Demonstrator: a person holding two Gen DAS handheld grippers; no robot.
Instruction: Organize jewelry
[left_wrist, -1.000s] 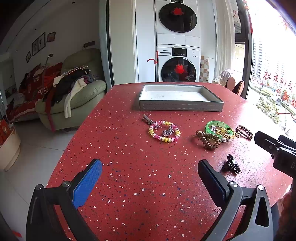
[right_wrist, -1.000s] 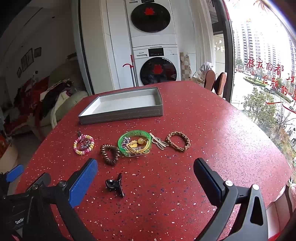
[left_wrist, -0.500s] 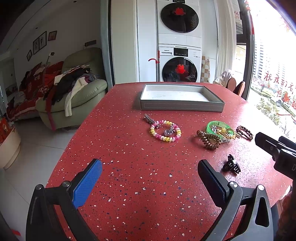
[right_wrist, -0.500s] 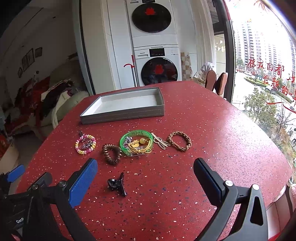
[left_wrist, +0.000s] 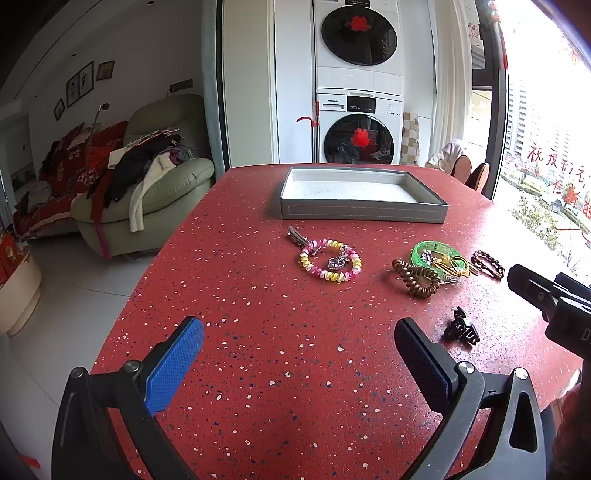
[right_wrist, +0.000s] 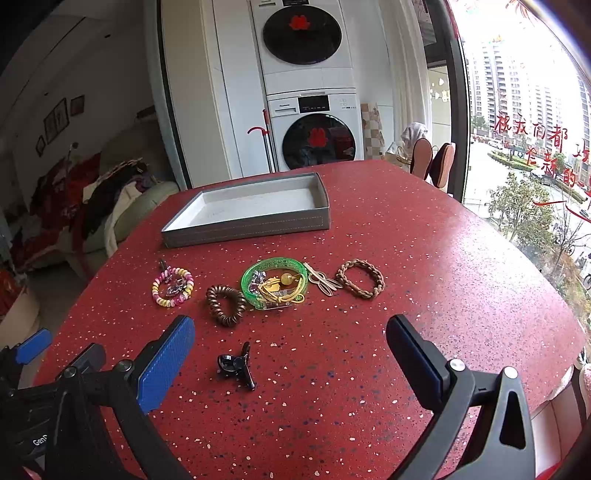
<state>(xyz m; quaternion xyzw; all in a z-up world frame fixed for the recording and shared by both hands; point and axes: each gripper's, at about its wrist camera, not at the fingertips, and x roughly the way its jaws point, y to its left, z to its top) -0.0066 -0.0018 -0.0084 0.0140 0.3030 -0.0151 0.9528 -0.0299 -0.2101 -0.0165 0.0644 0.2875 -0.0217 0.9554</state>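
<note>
Closer now, black claw clip (right_wrist: 236, 365) between right hand-held gripper (right_wrist: 290, 354) fingers.

The red speckled surface (right_wrist: 424, 258) carries, ahead of the right hand-held gripper (right_wrist: 290, 354), a black claw clip (right_wrist: 236, 365), then a brown coil tie (right_wrist: 226, 305), green bangle (right_wrist: 274, 282), braided bracelet (right_wrist: 360, 283), pastel coil bracelet (right_wrist: 173, 287), and farthest a grey tray (right_wrist: 247, 225).

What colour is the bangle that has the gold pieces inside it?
Translucent bright green bangle, clearest in the right wrist view.
</note>
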